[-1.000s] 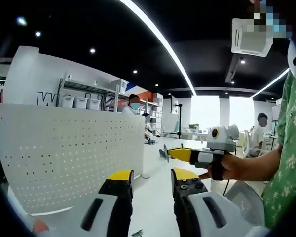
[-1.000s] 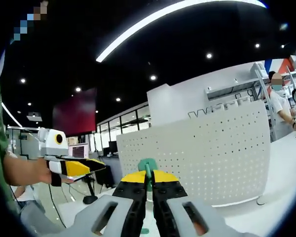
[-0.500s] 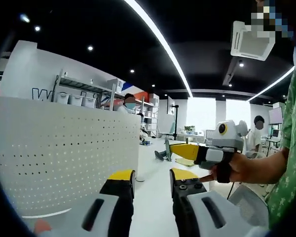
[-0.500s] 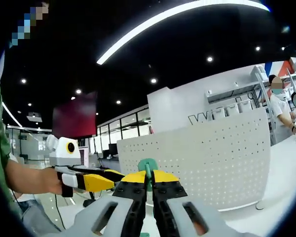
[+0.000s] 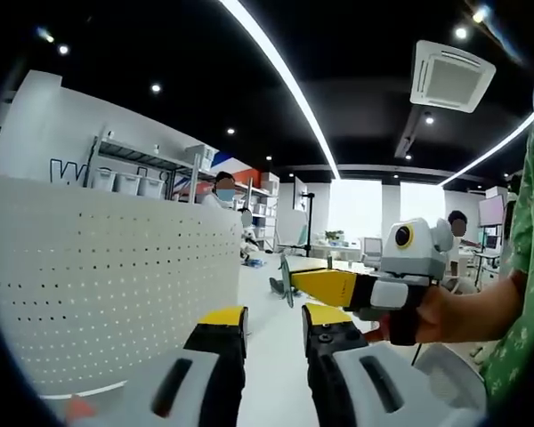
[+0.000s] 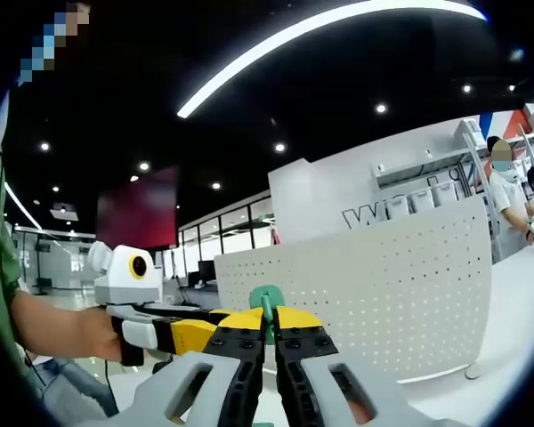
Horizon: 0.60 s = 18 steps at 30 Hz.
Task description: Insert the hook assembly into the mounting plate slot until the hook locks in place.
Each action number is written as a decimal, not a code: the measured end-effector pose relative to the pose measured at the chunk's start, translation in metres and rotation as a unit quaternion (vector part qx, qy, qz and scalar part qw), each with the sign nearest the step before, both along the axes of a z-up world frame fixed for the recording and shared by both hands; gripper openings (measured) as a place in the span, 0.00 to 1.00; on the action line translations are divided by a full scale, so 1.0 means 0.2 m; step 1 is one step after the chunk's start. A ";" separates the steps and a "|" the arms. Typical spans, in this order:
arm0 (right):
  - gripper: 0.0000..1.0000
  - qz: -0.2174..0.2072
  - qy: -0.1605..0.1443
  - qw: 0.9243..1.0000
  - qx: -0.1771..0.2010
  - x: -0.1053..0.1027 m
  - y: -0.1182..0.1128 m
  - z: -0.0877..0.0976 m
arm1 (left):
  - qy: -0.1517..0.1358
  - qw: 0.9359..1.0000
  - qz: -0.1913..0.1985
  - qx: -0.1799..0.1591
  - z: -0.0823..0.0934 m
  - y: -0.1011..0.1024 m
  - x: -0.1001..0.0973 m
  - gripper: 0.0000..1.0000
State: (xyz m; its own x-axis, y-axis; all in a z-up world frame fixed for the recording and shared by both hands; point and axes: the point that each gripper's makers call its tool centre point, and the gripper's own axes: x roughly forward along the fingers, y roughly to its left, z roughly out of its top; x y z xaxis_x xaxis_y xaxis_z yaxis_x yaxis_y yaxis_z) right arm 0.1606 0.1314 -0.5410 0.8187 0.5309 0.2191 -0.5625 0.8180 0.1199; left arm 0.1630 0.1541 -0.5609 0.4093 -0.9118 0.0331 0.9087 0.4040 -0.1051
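**Hook held at the jaws, pegboard standing ahead**

In the right gripper view, the right gripper (image 6: 269, 331) has its yellow-tipped jaws pressed together on the green hook assembly (image 6: 267, 299), whose rounded top pokes up just above the jaw tips. Behind it stands the white perforated mounting plate (image 6: 383, 285), upright on the white table (image 6: 516, 302), well apart from the hook. The left gripper (image 6: 191, 331) comes in from the left, held in a hand (image 6: 80, 331), its yellow jaw just beside the right gripper's tips.

In the left gripper view, the left gripper (image 5: 274, 322) has its jaws apart with nothing between them. The mounting plate (image 5: 98, 285) rises on the left of this view, close to the camera. The right gripper (image 5: 325, 286) reaches in from the right, gripped by the person's hand (image 5: 445, 313); a thin green piece at its tip (image 5: 286, 283) is probably the hook assembly, though it is too small to be sure. A green patterned sleeve (image 5: 521, 294) shows at the right edge. People stand by shelving (image 5: 151, 169) in the background.
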 end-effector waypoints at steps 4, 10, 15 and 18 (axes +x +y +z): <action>0.02 0.001 -0.001 1.000 0.000 0.00 0.00 0.00 | -0.002 1.000 -0.002 0.002 -0.01 -0.02 0.00 0.24; 0.02 0.003 0.000 1.000 0.004 0.00 0.02 0.00 | -0.006 1.000 -0.004 0.001 0.01 -0.04 0.00 0.20; 0.02 0.004 -0.001 1.000 0.005 0.00 0.02 0.01 | -0.015 1.000 -0.007 0.006 0.01 -0.06 0.00 0.17; 0.02 0.004 0.000 1.000 0.006 0.00 0.02 0.01 | -0.018 1.000 -0.007 0.008 0.00 -0.06 0.00 0.16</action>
State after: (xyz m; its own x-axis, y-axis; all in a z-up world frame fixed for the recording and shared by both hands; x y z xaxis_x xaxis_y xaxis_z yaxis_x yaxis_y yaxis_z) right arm 0.1605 0.1358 -0.5396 0.8141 0.5350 0.2259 -0.5694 0.8118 0.1291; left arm 0.1629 0.1412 -0.5600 0.3956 -0.9178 0.0334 0.9172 0.3930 -0.0664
